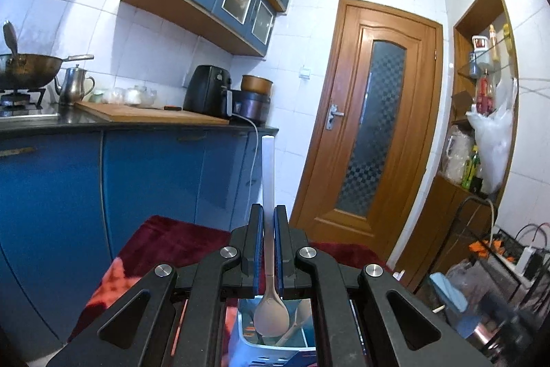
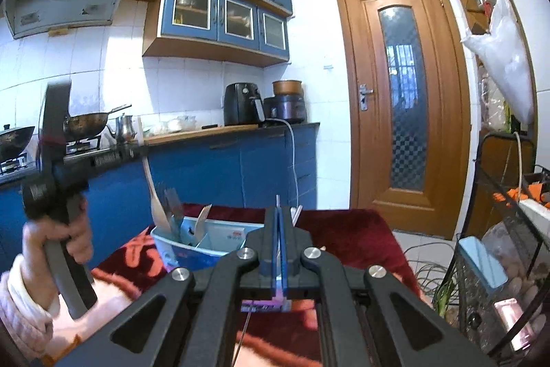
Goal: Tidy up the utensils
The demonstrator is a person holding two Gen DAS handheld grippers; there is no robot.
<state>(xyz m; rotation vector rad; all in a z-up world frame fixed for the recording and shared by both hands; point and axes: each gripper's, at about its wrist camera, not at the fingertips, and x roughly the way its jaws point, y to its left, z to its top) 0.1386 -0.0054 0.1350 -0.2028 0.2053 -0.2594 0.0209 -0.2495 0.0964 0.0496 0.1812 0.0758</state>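
My left gripper is shut on a spoon that stands nearly upright, white handle up and beige bowl down. The bowl hangs just above a light blue utensil basket. In the right wrist view the same spoon hangs over the basket, which holds several forks. A hand holds the left gripper there. My right gripper is shut on a thin utensil: a metal tip shows above the fingers, a purple end below them.
The basket sits on a dark red blanket. Behind it runs a blue kitchen counter with a wok, kettle, cutting board and air fryer. A wooden door is ahead. A wire rack with a phone stands at the right.
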